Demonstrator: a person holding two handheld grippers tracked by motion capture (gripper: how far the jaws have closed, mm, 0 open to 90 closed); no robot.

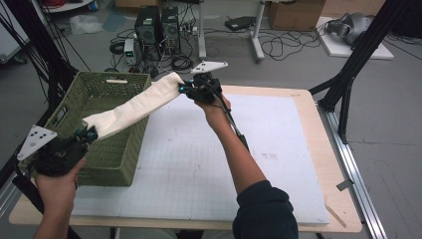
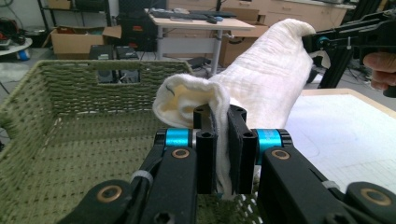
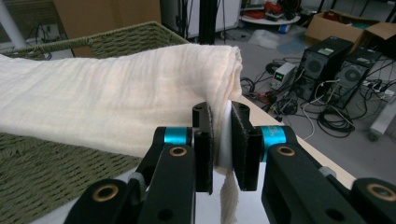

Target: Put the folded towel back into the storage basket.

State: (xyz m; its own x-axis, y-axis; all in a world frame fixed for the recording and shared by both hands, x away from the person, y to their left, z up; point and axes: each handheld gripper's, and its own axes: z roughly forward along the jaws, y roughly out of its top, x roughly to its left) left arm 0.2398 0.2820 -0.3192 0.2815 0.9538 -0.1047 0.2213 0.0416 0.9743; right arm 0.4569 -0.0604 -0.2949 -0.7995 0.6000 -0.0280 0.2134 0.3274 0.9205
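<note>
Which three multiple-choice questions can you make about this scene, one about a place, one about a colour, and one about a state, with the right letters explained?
1. Where is the cloth?
A. Flat on the white board
B. Stretched in the air between the two grippers, partly above the basket
C. On the floor

2. What colour is the basket?
A. Green
B. Red
C. Blue

3. How are the jaws of the left gripper?
A. Wide open, holding nothing
B. Shut on one end of the cloth
C. Shut on the basket rim

Answers:
1 B: the left gripper and the right gripper each hold one end, and the cloth spans over the basket corner.
2 A: its woven walls are green.
3 B: the left gripper view shows cloth pinched between them.
</note>
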